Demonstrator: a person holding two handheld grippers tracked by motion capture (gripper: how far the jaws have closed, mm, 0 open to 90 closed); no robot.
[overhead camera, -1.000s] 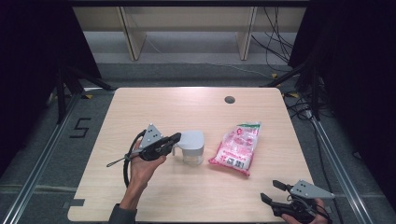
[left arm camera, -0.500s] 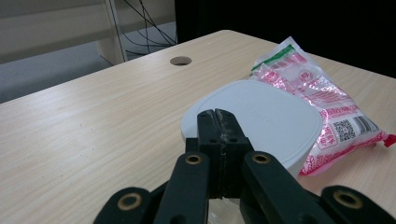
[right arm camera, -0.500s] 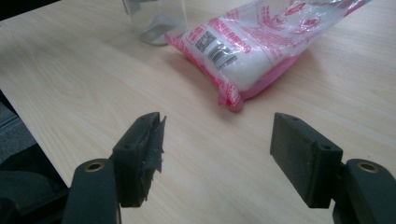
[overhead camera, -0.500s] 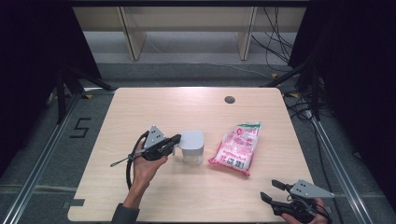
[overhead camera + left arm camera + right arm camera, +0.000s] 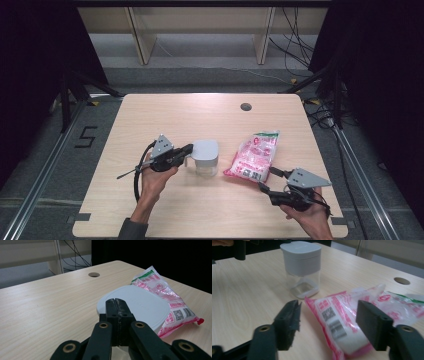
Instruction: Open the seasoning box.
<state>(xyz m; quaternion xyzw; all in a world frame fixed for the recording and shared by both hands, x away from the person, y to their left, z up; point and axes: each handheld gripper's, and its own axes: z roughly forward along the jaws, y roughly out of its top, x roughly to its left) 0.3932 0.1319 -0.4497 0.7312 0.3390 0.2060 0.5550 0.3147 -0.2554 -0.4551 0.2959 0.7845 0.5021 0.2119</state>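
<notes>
**Right gripper closing in on the pink bag**

In the high view, the right gripper [image 5: 267, 180] sits at the lower right, jaws spread and just now narrowing, with nothing pressed between them. The pink bag [image 5: 254, 156] lies just beyond its tips, right of centre on the table [image 5: 165, 115]. The left gripper [image 5: 186, 149], left of centre, has its jaws fully together, tips at the grey lid of the clear jar [image 5: 205, 157].

left hand-held gripper [image 5: 117, 305] hides the container's [image 5: 140, 306] near edge.
</notes>
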